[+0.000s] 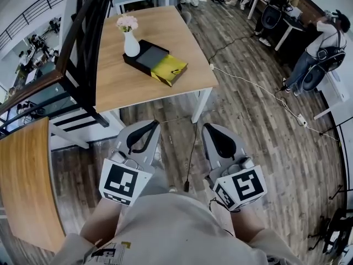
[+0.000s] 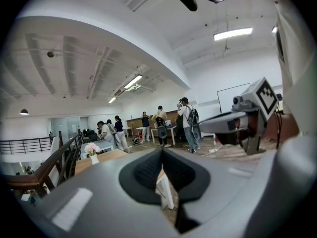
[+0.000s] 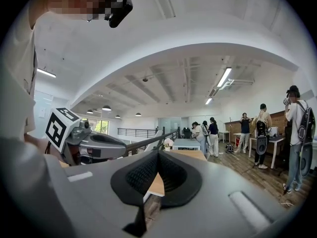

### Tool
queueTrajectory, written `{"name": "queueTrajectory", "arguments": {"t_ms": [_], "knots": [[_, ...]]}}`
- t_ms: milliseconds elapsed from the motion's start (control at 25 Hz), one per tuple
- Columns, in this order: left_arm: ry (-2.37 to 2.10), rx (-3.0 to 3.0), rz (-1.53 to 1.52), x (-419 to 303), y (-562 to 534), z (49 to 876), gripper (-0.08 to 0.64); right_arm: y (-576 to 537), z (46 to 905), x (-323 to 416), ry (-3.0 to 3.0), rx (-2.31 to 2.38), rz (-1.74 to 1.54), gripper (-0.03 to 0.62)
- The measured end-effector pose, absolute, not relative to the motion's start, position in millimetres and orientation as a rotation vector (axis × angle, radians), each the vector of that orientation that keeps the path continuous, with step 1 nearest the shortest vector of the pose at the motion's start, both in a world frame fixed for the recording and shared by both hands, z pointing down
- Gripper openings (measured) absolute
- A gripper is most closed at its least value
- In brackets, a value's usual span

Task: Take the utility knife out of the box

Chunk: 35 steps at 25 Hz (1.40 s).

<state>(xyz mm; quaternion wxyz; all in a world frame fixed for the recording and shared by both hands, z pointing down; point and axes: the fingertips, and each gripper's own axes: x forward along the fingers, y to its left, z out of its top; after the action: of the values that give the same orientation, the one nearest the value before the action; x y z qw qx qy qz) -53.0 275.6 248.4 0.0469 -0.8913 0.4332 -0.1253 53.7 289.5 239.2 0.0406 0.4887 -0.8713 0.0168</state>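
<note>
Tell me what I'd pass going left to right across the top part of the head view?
dark stair railing → white vase of pink flowers → black box → yellow end of that box → white cable on the floor → person

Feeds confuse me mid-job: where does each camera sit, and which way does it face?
Head view: on the head, facing steeply down at the table and box; left gripper, right gripper, legs show.
Left gripper view: forward along its shut jaws; right gripper at right.
Right gripper view: likewise; left gripper at left.
Shared: the flower vase.
</note>
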Motion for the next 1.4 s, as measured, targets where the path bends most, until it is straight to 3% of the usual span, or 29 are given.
{"name": "queueTrajectory", "arguments": {"t_ms": [680, 1400], "knots": [[1.228, -2.804, -0.349, -64, 152, 279, 0.003, 176, 265, 31, -2.517, 1.545, -0.08, 0.0], [1.102, -2.901, -0.414, -93, -60, 296, 0.003, -34, 278, 5, -2.424, 1.659, 0.052, 0.0]]}}
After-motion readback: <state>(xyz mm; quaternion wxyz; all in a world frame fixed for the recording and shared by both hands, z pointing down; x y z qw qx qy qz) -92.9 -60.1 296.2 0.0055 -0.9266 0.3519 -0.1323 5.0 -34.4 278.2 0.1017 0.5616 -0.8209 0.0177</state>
